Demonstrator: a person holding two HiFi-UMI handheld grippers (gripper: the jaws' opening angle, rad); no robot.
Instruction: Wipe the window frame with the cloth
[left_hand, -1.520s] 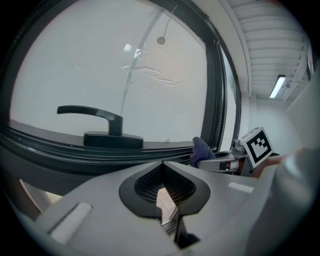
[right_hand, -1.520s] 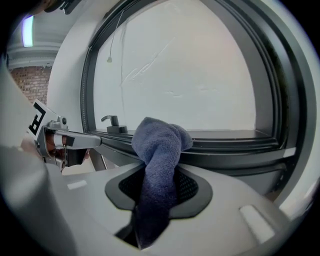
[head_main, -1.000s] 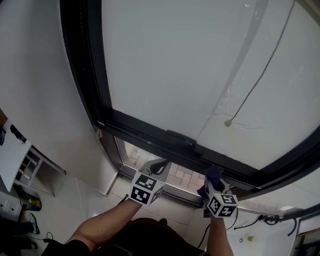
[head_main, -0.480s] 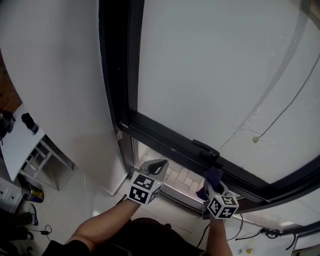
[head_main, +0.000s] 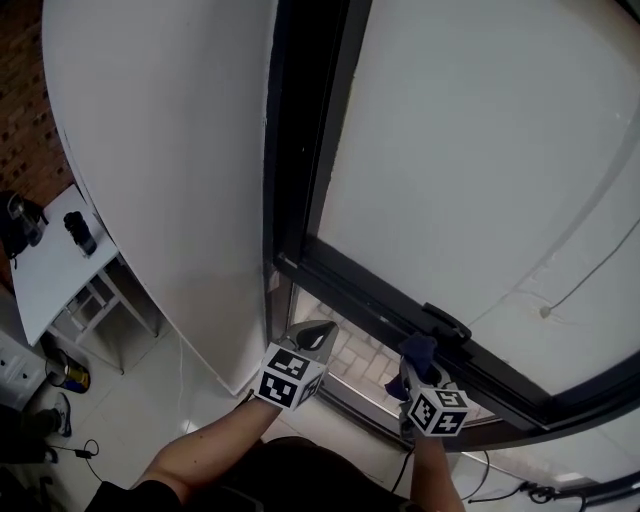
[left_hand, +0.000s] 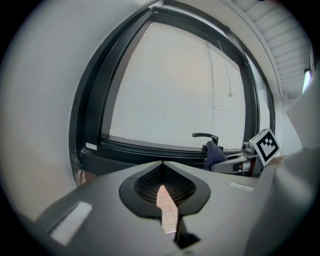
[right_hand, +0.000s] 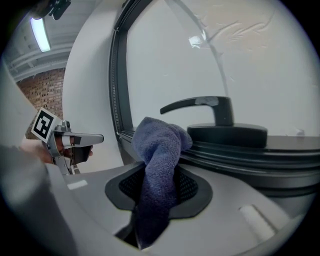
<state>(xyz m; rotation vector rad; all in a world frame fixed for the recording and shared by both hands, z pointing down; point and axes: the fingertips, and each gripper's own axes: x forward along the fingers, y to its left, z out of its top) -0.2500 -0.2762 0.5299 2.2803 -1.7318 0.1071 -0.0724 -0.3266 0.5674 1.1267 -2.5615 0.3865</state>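
Jutting from right tool (head_main: 412, 375), cloth (right_hand: 159, 150) points at frame (head_main: 380, 308)

Black metal window frame (head_main: 300, 150) clipped at top and right edges. Small dark items (head_main: 80, 232) on white side table (head_main: 55, 275): unidentifiable.

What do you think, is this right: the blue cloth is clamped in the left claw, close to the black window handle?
No. The blue cloth is clamped in the right claw, not the left claw; the right gripper view shows it. It is close to the black window handle.
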